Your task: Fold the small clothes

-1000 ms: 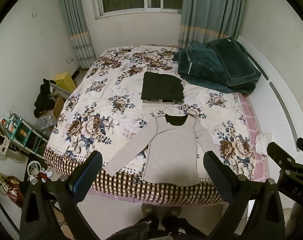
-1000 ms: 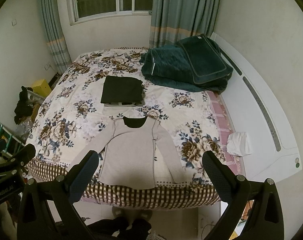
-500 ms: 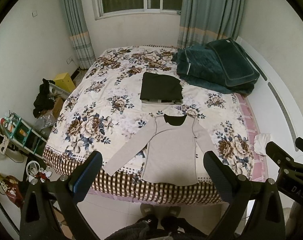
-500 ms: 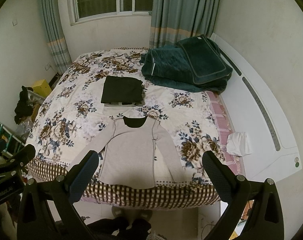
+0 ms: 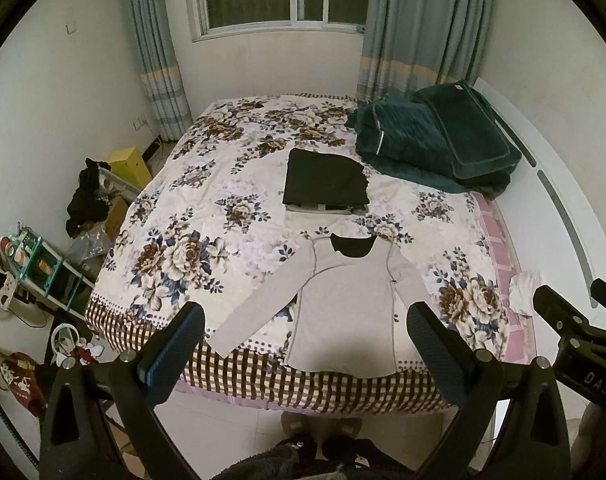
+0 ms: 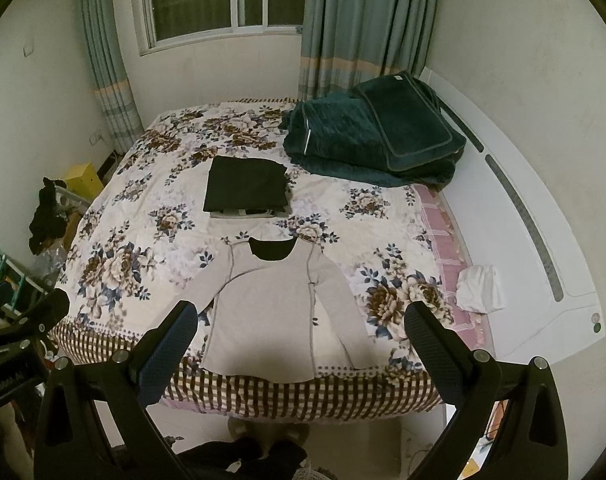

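Note:
A grey long-sleeved shirt (image 5: 343, 304) lies flat and spread out at the near edge of the floral bed (image 5: 207, 216), neck away from me, left sleeve angled out. It also shows in the right wrist view (image 6: 275, 312). A folded black garment (image 5: 325, 182) sits on a small stack beyond it, also seen in the right wrist view (image 6: 245, 190). My left gripper (image 5: 305, 332) is open and empty, held above the bed's near edge. My right gripper (image 6: 303, 330) is open and empty, likewise above the shirt's hem.
A dark green quilt (image 5: 431, 140) is heaped at the far right of the bed. A white cloth (image 6: 481, 288) lies by the white headboard (image 6: 515, 216). Shelves and clutter (image 5: 43, 264) stand on the floor to the left. My feet are below the bed edge.
Both views have shifted very slightly; the grippers stay open and high over the bed. The clothes have not moved.

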Demonstrator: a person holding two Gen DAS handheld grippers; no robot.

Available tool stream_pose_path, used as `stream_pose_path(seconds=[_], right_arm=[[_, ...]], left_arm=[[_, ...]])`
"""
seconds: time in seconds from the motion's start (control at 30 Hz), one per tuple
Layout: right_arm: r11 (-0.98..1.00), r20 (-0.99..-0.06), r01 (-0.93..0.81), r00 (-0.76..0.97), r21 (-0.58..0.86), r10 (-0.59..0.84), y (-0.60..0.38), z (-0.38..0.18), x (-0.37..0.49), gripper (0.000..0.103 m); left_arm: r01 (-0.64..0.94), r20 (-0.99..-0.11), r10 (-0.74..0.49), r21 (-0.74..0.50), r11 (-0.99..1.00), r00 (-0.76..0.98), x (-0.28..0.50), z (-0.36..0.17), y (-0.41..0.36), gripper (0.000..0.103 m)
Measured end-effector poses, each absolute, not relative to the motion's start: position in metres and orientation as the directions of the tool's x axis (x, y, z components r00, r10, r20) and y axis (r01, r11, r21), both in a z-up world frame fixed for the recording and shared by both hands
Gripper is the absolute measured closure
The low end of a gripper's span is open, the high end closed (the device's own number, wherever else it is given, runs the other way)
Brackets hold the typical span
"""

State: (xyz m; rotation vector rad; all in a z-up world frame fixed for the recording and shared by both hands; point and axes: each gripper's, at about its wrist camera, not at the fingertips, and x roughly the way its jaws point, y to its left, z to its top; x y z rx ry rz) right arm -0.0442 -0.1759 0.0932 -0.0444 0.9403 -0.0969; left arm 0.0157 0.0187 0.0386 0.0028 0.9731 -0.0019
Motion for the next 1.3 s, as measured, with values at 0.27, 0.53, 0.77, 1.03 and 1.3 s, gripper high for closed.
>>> stream_pose_path(seconds=[0.27, 0.53, 0.77, 1.03, 1.3], right_arm=[[0.984, -0.862, 0.178, 0.499, 0.003, -0.088, -0.211, 0.036, 0.007, 0.0], [0.836, -0.959, 0.547, 0.257, 0.045, -0.116, -0.36, -0.144, 0.037, 0.0], [0.638, -0.991, 0.758, 0.099, 0.134, 0.091, -0.506, -0.378, 0.021, 0.006], [0.405, -0.933, 0.887, 0.072, 0.221, 0.352, -0.542, -0.59, 0.015, 0.028], [0.306, -0.935, 0.906, 0.202, 0.291, 0.292, -0.539, -0.61, -0.006, 0.099]], left_arm=[[-0.08, -0.79, 0.111, 0.078, 0.994, 0.603, 0.065, -0.01, 0.03, 0.0], [-0.059, -0.854, 0.166, 0.158, 0.986, 0.493, 0.139, -0.147, 0.033, 0.0], [-0.045, -0.892, 0.273, 0.276, 0.96, 0.36, 0.166, -0.275, 0.015, 0.0], [-0.072, -0.904, 0.393, 0.386, 0.92, 0.169, 0.181, -0.387, 0.001, 0.0], [-0.019, -0.91, 0.402, 0.402, 0.915, 0.1, 0.197, -0.431, -0.029, 0.0]])
